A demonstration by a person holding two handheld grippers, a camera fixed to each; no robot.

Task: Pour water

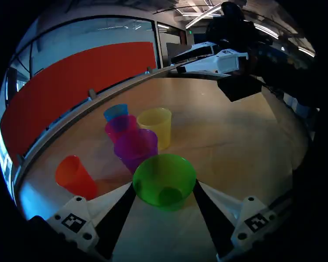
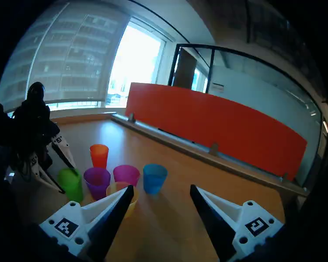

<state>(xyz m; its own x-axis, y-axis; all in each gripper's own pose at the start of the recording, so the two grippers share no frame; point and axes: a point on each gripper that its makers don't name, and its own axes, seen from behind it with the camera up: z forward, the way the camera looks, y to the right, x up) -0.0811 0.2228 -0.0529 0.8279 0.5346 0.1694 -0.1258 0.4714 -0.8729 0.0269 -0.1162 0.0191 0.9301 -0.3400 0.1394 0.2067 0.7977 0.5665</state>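
My left gripper [image 1: 164, 187] is shut on a translucent green cup [image 1: 164, 181], one finger pressing each side. I cannot tell if it holds water. Just beyond it on the wooden table stand a purple cup [image 1: 135, 146], a magenta cup [image 1: 120, 126], a blue cup [image 1: 116, 111], a yellow cup [image 1: 155, 124] and, off to the left, an orange cup [image 1: 74, 177]. My right gripper [image 2: 162, 192] is open with nothing between its fingers, above the table near the yellow cup [image 2: 120, 188], which its left finger partly hides. The right gripper view has the left gripper [image 2: 67, 178] holding the green cup [image 2: 70, 185].
A red partition panel [image 1: 76, 83] with a rail runs along the table's far edge [image 1: 89, 102]. A person in dark clothing [image 1: 251, 39] holds the right gripper [image 1: 181, 61] across the table. Bare tabletop [image 1: 234, 135] lies right of the cups.
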